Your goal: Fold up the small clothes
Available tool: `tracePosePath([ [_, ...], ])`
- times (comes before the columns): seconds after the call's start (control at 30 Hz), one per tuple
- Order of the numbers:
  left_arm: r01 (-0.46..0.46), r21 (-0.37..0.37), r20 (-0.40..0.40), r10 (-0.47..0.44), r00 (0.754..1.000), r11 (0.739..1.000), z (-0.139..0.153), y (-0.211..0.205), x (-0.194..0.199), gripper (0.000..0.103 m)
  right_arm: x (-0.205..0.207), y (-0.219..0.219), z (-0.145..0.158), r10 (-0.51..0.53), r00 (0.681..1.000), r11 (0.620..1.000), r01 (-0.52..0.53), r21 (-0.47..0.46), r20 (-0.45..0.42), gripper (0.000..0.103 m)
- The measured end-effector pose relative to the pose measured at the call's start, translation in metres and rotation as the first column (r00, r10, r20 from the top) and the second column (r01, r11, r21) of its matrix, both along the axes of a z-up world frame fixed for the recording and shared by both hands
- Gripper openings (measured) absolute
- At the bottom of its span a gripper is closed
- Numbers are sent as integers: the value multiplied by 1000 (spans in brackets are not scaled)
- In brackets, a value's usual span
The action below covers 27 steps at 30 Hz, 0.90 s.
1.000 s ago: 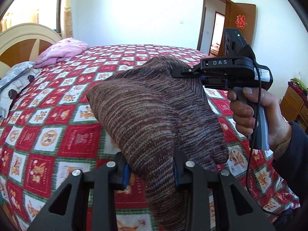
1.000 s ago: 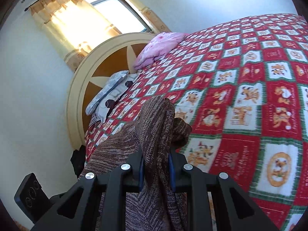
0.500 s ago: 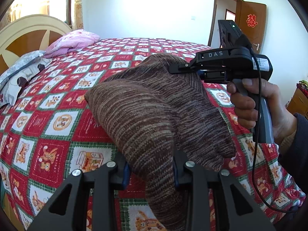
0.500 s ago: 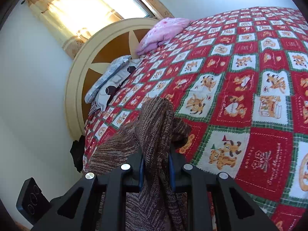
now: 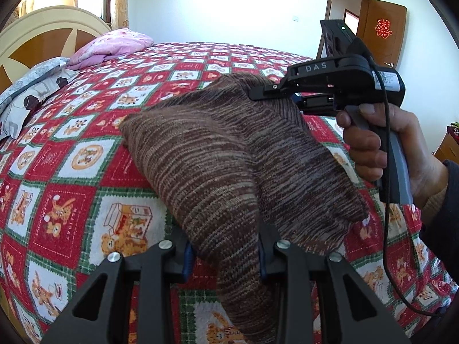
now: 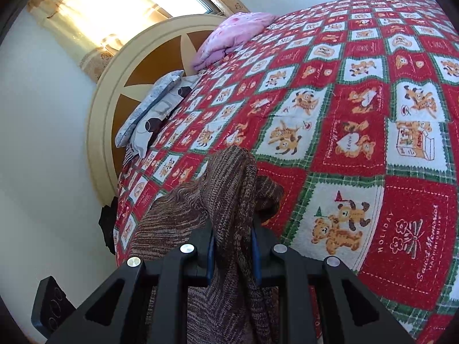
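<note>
- The left gripper (image 5: 223,258) is clamping one end of the brown striped knitted garment (image 5: 218,154).
- The right gripper (image 6: 232,246) is pinching its other end, above the red patchwork bedspread (image 6: 373,114).

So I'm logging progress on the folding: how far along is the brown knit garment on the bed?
Done: the brown knit garment is picked up, and it already looks doubled over. In hand: the left gripper and the right gripper each pinch a bunched edge, holding it above the red patchwork bedspread. Left: laying it flat, finishing the folds and releasing; no neat folded piece lies on the bed yet.
</note>
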<state>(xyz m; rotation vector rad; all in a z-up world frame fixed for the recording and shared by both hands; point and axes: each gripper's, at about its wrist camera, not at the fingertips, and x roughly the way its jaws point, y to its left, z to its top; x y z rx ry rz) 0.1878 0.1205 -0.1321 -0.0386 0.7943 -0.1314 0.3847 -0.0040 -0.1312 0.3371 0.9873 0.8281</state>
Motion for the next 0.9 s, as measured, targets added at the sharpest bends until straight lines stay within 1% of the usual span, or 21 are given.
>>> tracePosePath([
  [0.2, -1, 20, -16, 1, 1000, 1000, -18, 0, 0, 35, 5, 1, -15, -14, 1000, 999, 13, -35, -26, 21],
  [0.37, 4, 14, -6, -4, 1000, 1000, -18, 0, -1, 38, 8, 1, -26, -37, 998, 998, 35, -60, -41, 21],
  [0.47, -8, 22, -9, 8, 1000, 1000, -18, 0, -1, 43, 8, 2, -28, -41, 998, 997, 38, -70, -49, 22],
  [0.53, -11, 21, -11, 11, 1000, 1000, -18, 1, -2, 45, 8, 2, -29, -45, 997, 996, 41, -79, -55, 23],
  [0.57, -16, 26, -14, 17, 1000, 1000, -17, 1, -3, 48, 8, 1, -29, -49, 997, 996, 44, -83, -57, 23],
  [0.63, -15, 24, -16, 16, 1000, 1000, -16, 2, -4, 50, 7, -2, -28, -60, 996, 995, 54, -86, -60, 28],
  [0.7, -18, 39, -16, 19, 1000, 999, -14, 1, -6, 62, 4, -6, -25, -74, 996, 994, 70, -85, -50, 28],
  [0.77, -23, 72, -4, 23, 1000, 997, -11, 0, -10, 69, 0, -12, -21, -87, 996, 993, 85, -76, -30, 28],
  [0.83, -21, 92, 4, 21, 1000, 996, -8, -1, -14, 69, -7, -20, -14, -105, 994, 993, 105, -58, -3, 28],
  [0.87, -19, 99, 11, 18, 1000, 995, -4, -1, -16, 71, -11, -24, -9, -115, 993, 992, 115, -49, 12, 28],
  [0.9, -22, 110, 29, 19, 999, 994, 1, -1, -19, 75, -16, -30, -3, -125, 992, 991, 126, -37, 31, 28],
])
